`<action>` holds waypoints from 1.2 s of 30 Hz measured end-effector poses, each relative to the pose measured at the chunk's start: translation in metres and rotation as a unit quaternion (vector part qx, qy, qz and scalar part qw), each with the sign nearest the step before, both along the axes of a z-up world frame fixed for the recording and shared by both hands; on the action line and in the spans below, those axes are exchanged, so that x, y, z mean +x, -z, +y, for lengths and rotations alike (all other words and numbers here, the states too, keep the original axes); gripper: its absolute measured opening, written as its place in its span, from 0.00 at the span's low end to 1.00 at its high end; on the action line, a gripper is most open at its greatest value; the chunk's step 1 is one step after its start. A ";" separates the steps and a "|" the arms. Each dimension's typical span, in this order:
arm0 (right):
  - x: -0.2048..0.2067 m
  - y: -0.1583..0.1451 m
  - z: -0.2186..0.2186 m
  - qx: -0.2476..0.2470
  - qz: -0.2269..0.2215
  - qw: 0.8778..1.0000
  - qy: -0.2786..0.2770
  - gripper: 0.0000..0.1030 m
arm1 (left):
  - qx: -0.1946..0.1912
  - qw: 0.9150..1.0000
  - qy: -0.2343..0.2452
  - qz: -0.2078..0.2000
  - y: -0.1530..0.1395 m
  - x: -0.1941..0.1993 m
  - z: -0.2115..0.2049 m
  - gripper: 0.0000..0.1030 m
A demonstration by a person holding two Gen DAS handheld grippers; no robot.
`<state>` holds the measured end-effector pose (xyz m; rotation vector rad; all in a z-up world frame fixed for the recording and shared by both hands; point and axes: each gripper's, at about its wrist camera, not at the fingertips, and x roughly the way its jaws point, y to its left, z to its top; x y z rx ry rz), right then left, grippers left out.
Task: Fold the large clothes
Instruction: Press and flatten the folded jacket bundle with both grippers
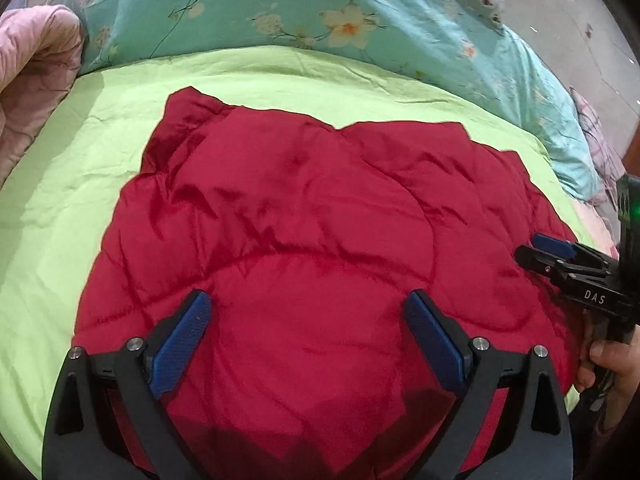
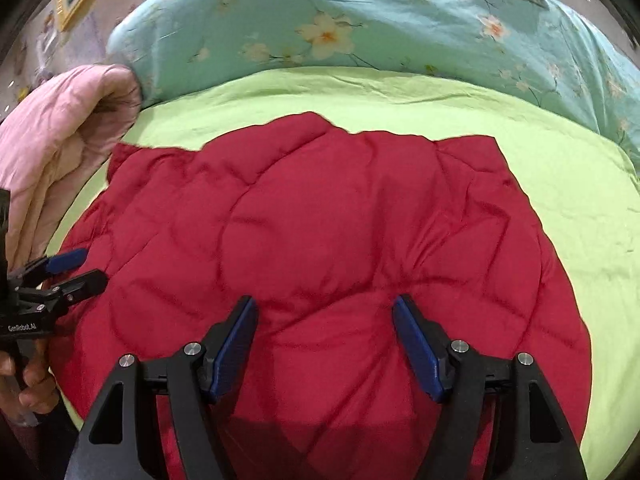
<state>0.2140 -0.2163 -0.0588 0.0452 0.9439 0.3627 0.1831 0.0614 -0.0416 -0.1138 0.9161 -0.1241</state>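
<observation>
Blue-padded fingers of the left gripper (image 1: 308, 300) are seen spread wide above the near part of the red quilted garment (image 1: 320, 240), with nothing caught between them. The right gripper (image 2: 324, 304) is likewise held with its fingers apart over the garment's near portion, gripping nothing; whether either set of pads touches the fabric cannot be told from these angles.

The garment is laid fairly flat on the green sheet (image 1: 60, 220), puffed and creased along its stitched channels. Its far edge is uneven, with one corner raised at the far left and a squarer corner at the far right. A broad band of bare sheet is left beyond that far edge and along the garment's right side (image 2: 580, 220). On the left, a narrower strip of sheet is left between the garment and a pink quilt (image 1: 36, 80) bunched at that side. Across the far side of the bed, a teal floral duvet (image 1: 280, 8) is piled against the sheet's edge.

Each gripper is visible at the margin of the other's view, over the garment's side edge.
</observation>
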 end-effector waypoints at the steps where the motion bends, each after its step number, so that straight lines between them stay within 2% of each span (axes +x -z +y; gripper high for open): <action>1: 0.006 0.002 -0.005 0.002 0.004 1.000 0.010 0.69 | -0.001 1.000 -0.004 0.003 0.001 0.004 0.002 0.95; 5: 0.027 0.009 -0.021 0.017 0.020 0.999 0.044 0.68 | -0.016 0.999 -0.039 0.024 0.001 0.028 0.022 0.95; 9: 0.041 0.015 -0.036 0.009 0.021 0.997 0.080 0.68 | -0.022 0.995 -0.086 0.045 0.010 0.052 0.047 0.92; 11: 0.045 0.019 -0.044 0.015 0.026 0.995 0.097 0.69 | -0.040 0.992 -0.101 0.058 0.019 0.060 0.059 0.92; 16: 0.049 0.028 -0.058 0.020 0.032 0.990 0.138 0.69 | -0.039 0.991 -0.112 0.064 0.030 0.062 0.061 0.91; 20: 0.052 0.031 -0.070 0.029 0.046 0.985 0.165 0.69 | -0.040 0.991 -0.116 0.061 0.026 0.059 0.063 0.89; 25: 0.047 0.023 -0.082 0.050 0.054 0.980 0.184 0.69 | -0.062 0.990 -0.124 0.039 0.010 0.039 0.079 0.89; 29: 0.028 0.008 -0.095 0.064 0.038 0.976 0.205 0.69 | -0.069 0.990 -0.123 0.014 -0.007 0.015 0.082 0.89; 31: 0.011 -0.001 -0.100 0.082 0.025 0.977 0.197 0.69 | -0.069 0.991 -0.114 0.005 -0.013 -0.002 0.079 0.89; 36: -0.036 -0.023 -0.093 0.083 -0.007 0.984 0.158 0.71 | -0.071 0.994 -0.076 -0.015 -0.027 -0.041 0.058 0.89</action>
